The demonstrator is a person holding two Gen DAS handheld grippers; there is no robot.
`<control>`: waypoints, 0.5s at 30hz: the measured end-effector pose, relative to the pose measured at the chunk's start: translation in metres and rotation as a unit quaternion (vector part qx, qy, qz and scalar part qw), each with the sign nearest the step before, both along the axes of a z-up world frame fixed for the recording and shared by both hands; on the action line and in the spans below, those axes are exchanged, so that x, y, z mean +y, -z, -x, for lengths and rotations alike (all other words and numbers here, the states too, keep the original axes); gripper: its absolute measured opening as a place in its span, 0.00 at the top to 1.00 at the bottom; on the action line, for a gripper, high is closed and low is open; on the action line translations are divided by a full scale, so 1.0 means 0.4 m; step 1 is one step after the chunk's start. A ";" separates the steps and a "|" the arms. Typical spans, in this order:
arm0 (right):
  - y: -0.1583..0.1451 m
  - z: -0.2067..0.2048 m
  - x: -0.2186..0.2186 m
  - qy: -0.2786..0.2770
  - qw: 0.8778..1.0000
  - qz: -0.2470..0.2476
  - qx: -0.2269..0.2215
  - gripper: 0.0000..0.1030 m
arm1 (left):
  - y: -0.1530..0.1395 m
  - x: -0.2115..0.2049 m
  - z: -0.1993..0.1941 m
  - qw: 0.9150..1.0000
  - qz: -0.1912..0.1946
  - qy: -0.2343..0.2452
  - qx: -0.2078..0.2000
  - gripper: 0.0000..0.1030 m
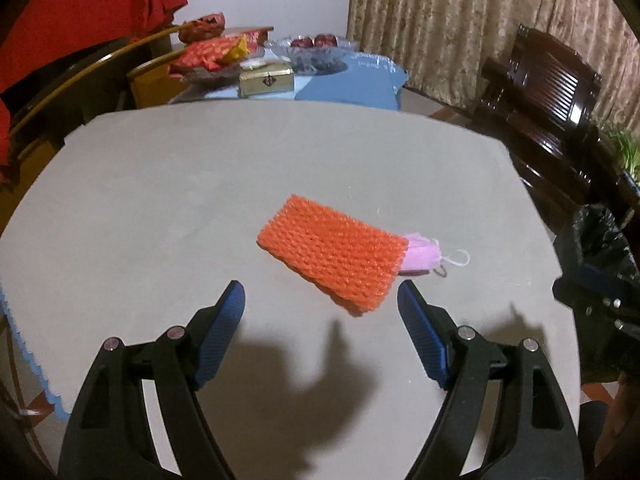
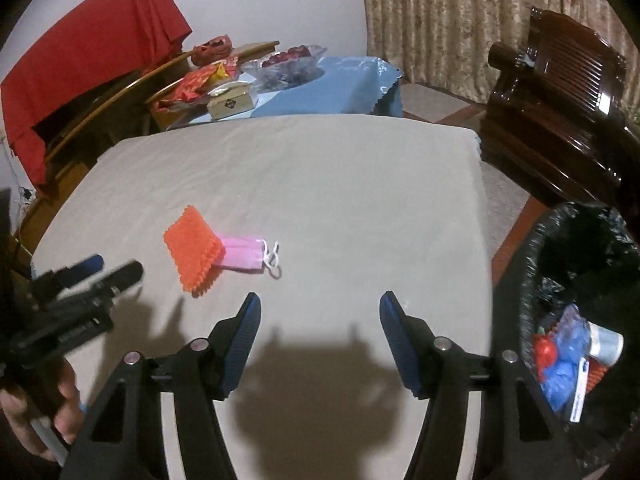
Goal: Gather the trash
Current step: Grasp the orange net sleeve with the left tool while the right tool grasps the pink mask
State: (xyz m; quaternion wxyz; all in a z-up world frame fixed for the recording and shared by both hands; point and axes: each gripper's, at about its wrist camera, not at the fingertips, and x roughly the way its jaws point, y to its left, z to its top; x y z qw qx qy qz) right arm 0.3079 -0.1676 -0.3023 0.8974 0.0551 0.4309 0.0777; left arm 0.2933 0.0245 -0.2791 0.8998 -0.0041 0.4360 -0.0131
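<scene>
At nine o'clock of the scene the left gripper (image 1: 320, 300) hangs over the grey table (image 1: 160, 200) with its fingers spread wide and nothing between them, aimed at the orange foam net (image 1: 332, 266), which lies just past the fingertips at twelve to one o'clock. That wide spread probably suits the net's broad, flat shape. A pink face mask (image 2: 244, 254) pokes out from under the net at its three o'clock edge, touching it, its white ear loop (image 2: 273, 258) lying loose on the cloth. These two look like the last trash on the table. The right gripper (image 2: 318, 306) is also wide and empty, pointing at bare cloth. At three o'clock, off the table edge, stands the black-lined bin (image 2: 532, 248), already holding wrappers and a cup, placed within easy reach for drops.
</scene>
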 end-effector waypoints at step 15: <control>0.116 -0.093 0.011 0.021 0.999 -0.028 0.018 0.41 | 0.144 -0.017 -0.102 0.999 0.003 0.028 0.046 0.26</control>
